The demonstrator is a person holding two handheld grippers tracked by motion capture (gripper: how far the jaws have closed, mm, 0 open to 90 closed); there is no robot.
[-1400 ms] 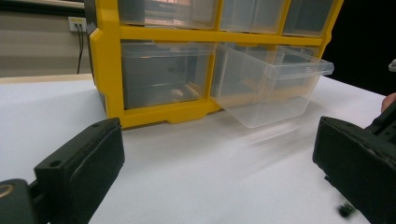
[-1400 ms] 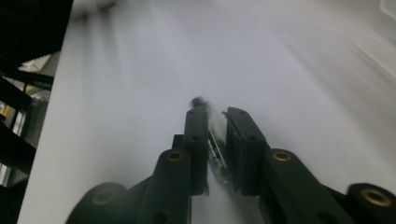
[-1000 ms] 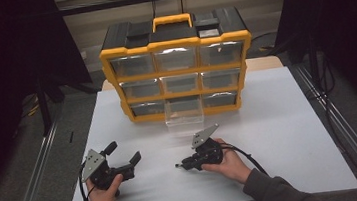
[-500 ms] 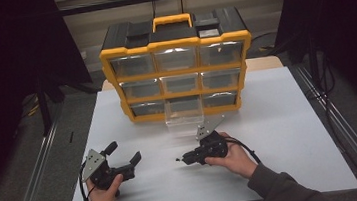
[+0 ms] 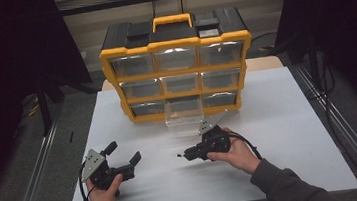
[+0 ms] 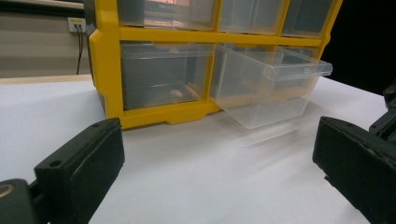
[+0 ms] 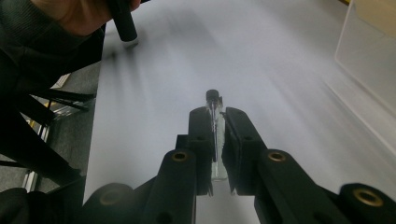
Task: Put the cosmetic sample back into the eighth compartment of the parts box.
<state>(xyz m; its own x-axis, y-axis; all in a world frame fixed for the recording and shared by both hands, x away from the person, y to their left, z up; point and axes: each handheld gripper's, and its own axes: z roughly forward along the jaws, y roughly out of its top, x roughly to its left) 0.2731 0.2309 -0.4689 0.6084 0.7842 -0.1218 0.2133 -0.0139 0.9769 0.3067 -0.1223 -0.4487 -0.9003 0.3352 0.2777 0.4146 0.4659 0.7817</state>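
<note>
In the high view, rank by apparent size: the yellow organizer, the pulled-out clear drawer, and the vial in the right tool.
1. Yellow organizer
2. Clear drawer
3. Vial, a sliver between the right tool jaws.

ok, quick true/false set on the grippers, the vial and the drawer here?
1. The right gripper is shut on a small clear vial with a black cap. True.
2. The left gripper holds the vial. False: its jaws stand open with nothing between them.
3. The bottom middle drawer of the yellow organizer is pulled out. True.
4. The vial lies in the drawer. False: it is in the right gripper, over the table.
5. All nine drawers are closed. False: one is out.
</note>
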